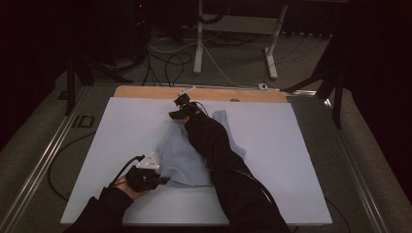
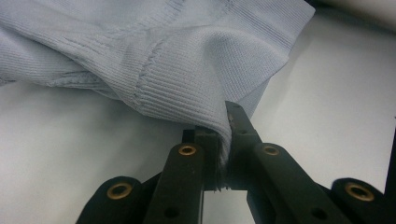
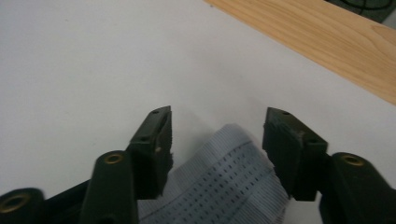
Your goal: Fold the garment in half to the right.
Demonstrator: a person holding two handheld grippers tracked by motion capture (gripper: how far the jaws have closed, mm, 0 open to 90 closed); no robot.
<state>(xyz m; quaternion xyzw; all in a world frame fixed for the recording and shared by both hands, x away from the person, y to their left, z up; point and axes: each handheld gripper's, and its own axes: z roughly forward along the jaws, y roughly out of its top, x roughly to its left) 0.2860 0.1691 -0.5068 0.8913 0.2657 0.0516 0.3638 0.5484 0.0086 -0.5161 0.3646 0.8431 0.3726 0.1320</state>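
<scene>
My left gripper (image 2: 223,154) pinches the knit garment (image 2: 187,60) low centre; right gripper (image 3: 217,140) spread over its ribbed edge (image 3: 224,172). Risk: edge slips out before I close.

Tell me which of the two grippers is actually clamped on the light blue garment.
The left gripper, at the garment's near corner: its jaws are shut with knit fabric pinched between them. The right gripper, at the far end, has its jaws spread apart over the fabric.

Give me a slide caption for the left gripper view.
Left gripper pinching a fold of a pale blue knit garment on a white table cover.
</scene>
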